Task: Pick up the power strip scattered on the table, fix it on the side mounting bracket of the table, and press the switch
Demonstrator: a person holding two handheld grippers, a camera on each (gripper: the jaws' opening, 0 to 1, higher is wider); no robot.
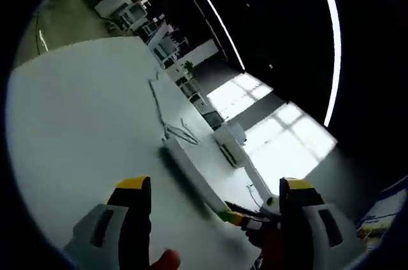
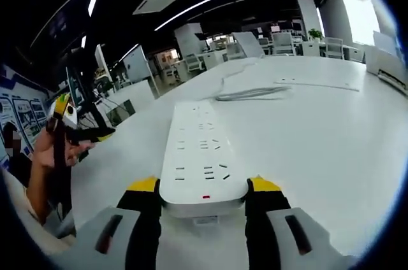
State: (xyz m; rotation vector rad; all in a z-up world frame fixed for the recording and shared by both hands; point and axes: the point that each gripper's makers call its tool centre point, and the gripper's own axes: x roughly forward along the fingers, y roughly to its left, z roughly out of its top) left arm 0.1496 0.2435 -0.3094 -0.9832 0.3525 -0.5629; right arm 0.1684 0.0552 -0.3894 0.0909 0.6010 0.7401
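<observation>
1. R gripper [image 2: 203, 187] is clamping both jaws on the near end of the white strip [image 2: 201, 149], which is lying flat on the white table [image 2: 319, 142] and running away from the camera.
2. Its grey cable [image 2: 252, 93] is trailing off at the far end.
3. L gripper [image 1: 217, 188] is hovering over the table w/ jaws apart, nothing between them.
4. In the L view the strip [image 1: 191, 171] is lying just beyond the jaws, other gripper at its right end.
5. In the R view, a hand [image 2: 54, 149] is holding the L gripper at far left.

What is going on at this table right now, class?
A person works with two handheld grippers at a white table. The right gripper has its jaws closed on the end of a white power strip, whose cable trails across the tabletop. The left gripper hangs open above the table, holding nothing.
</observation>
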